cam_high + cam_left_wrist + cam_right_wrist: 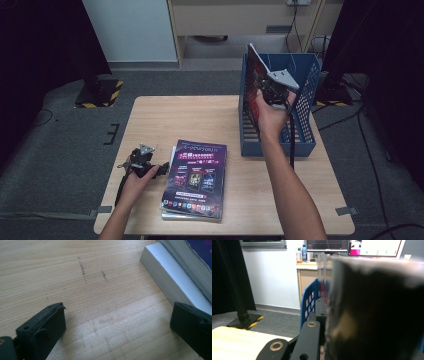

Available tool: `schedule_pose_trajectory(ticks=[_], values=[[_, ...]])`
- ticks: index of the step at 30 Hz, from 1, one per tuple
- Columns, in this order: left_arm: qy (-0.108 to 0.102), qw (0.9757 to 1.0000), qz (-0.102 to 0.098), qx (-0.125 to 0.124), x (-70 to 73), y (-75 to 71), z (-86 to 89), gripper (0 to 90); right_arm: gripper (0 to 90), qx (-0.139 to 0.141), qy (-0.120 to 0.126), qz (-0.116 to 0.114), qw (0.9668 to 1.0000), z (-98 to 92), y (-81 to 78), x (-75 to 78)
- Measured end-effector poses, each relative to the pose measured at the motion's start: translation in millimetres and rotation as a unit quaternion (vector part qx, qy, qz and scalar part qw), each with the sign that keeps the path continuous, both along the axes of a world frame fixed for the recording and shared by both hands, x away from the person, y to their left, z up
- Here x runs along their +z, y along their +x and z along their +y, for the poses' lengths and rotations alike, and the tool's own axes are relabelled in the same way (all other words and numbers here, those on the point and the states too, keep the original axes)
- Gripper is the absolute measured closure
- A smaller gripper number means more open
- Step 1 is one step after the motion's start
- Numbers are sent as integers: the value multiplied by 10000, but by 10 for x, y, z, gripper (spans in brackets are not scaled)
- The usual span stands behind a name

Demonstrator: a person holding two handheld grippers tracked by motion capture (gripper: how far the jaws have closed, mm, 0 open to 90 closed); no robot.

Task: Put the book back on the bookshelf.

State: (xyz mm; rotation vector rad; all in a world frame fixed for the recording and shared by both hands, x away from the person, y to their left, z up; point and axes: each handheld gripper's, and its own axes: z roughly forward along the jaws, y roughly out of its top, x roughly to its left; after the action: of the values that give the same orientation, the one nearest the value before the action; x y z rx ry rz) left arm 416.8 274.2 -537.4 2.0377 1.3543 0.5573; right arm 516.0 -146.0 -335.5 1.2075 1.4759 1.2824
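My right gripper [270, 91] is shut on a dark magazine [253, 66], which it holds upright over the left part of the blue mesh basket [306, 102]. In the right gripper view the magazine's [374, 310] blurred cover stands close against the right gripper's [324, 312] black jaw, with the basket's wall [308, 302] behind. A stack of magazines [196, 178] with a purple cover on top lies at the front of the wooden table [190, 117]. My left gripper [161, 168] rests open on the table just left of that stack. Nothing is between the left gripper's [117, 317] jaws, and the stack's edge [170, 277] lies beside one of them.
The basket stands at the table's right rear, its slatted bottom visible. Black stand bases with yellow-striped feet [100, 92] sit on the grey floor to the left. A desk with monitors and bottles [303, 252] stands behind. Cables [360, 130] trail on the floor at right.
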Motion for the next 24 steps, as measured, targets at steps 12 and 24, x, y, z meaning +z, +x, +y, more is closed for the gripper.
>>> schedule_pose_trajectory(ticks=[12, 24], values=[[-1, 10000, 1, -18, 0, 4, -17, 0, 865, 16, 272, 184, 9995, 10, -61, -372], [-8, 10000, -7, -19, -1, 3, -26, 0, 838, 259, 114, 175, 9994, 66, -180, -468]])
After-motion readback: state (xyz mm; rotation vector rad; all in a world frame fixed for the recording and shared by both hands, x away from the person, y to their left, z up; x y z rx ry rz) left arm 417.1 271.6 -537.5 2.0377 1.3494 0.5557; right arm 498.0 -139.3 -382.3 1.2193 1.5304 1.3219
